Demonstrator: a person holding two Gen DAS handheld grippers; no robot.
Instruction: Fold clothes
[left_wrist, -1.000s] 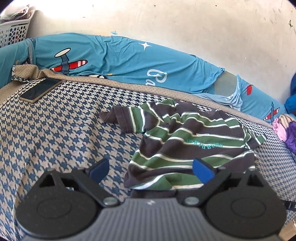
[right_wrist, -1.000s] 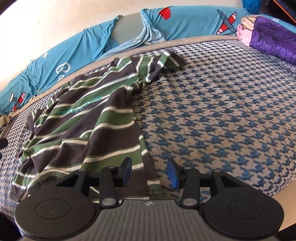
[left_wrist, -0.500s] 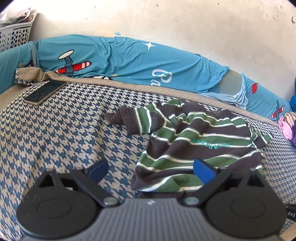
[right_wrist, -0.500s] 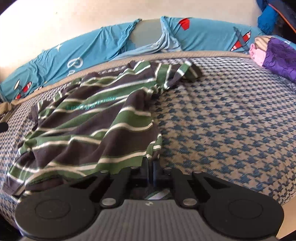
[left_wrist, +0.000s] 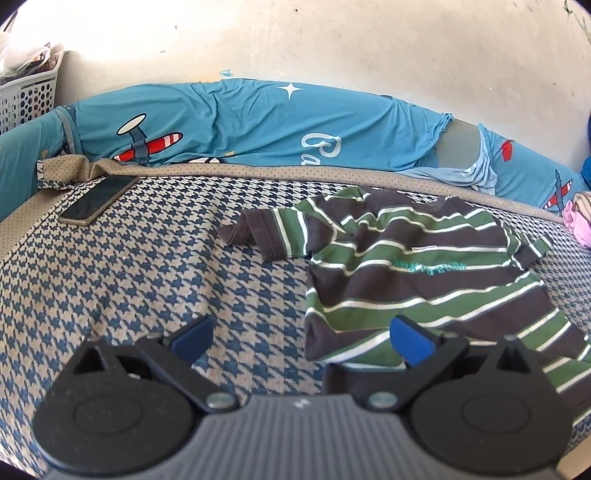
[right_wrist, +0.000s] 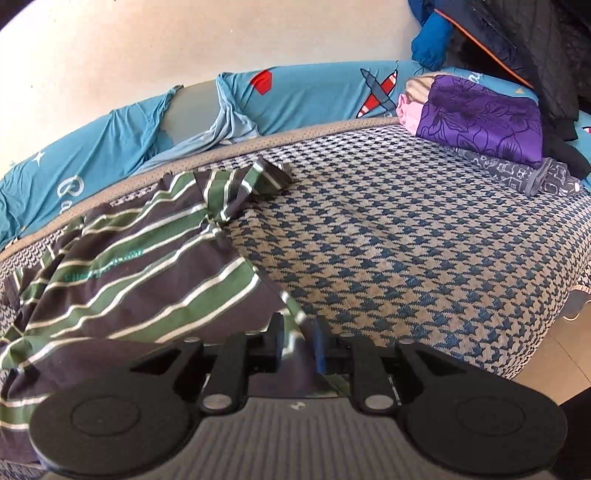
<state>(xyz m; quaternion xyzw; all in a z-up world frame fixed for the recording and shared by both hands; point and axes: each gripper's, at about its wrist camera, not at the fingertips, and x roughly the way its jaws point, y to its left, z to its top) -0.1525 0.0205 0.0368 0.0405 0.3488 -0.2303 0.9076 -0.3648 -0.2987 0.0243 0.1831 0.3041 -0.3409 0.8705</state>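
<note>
Clearly the striped shirt (left_wrist: 413, 280) is thin, limp knit: it lies rumpled on the houndstooth bed cover (left_wrist: 147, 280), toward the far edge where the beige border meets the blue airplane-print sheet (left_wrist: 258, 122), with its hem reaching the near edge. One sleeve (left_wrist: 258, 236) is crumpled out to the left, the other (right_wrist: 266, 177) bunched toward the far edge in the right wrist view. Cloth like this should weigh little, sag wherever it is not held, and drag against the woven cover more than slide; nothing about it is fragile.

The right gripper (right_wrist: 297, 345) has its blue pads drawn together on the shirt's near right hem corner, the fabric pulled taut and blurred from that point. The left gripper (left_wrist: 299, 334) hangs spread wide above the near edge, its right pad over the hem's left part, pinching nothing.

Judging by the lie, a single pinch will only tow the shirt into a diagonal drape. The sensible second hold looks like the opposite hem corner (left_wrist: 314, 350), just beside the open left pads, taken on the doubled hem seam, which bites better than a single layer. Stretched between two corners it should flatten.

A phone (left_wrist: 98, 199) rests near the far left corner, and a stack of folded clothes (right_wrist: 480, 118) sits at the far right, both well apart from the shirt
</note>
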